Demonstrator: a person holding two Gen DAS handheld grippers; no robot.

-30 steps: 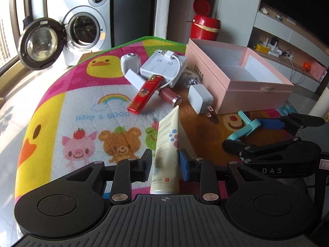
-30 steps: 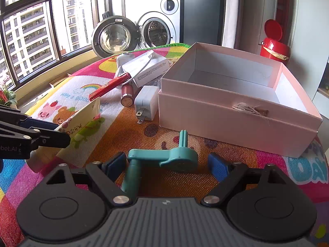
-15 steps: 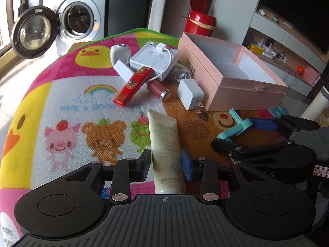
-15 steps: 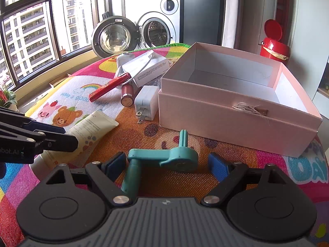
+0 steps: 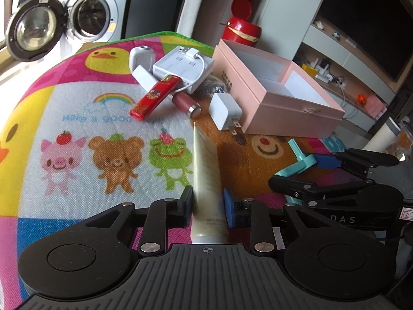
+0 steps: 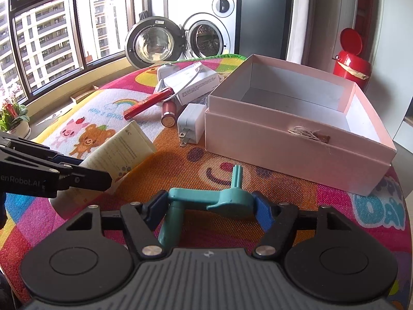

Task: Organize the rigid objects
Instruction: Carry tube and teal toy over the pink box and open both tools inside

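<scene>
My left gripper (image 5: 208,205) is shut on a cream tube (image 5: 207,170), which points away from me toward the clutter; the tube also shows in the right wrist view (image 6: 117,152). My right gripper (image 6: 207,205) is shut on a teal plastic tool (image 6: 214,200), low over the mat. An open pink box (image 6: 296,131) stands just beyond it, empty inside; it also shows in the left wrist view (image 5: 271,90). A white charger plug (image 5: 224,112), a lipstick (image 5: 185,103), a red lighter (image 5: 153,97) and a white power bank (image 5: 183,67) lie left of the box.
A colourful cartoon mat (image 5: 77,118) covers the table. A small white device (image 5: 140,54) lies at the far side. A red bin (image 6: 351,59) and a washing machine (image 6: 206,33) with its door open stand behind the table.
The left gripper has swung with the tube, which now lies flatter and points further toward the box. The right gripper has closed from open onto the teal tool.
</scene>
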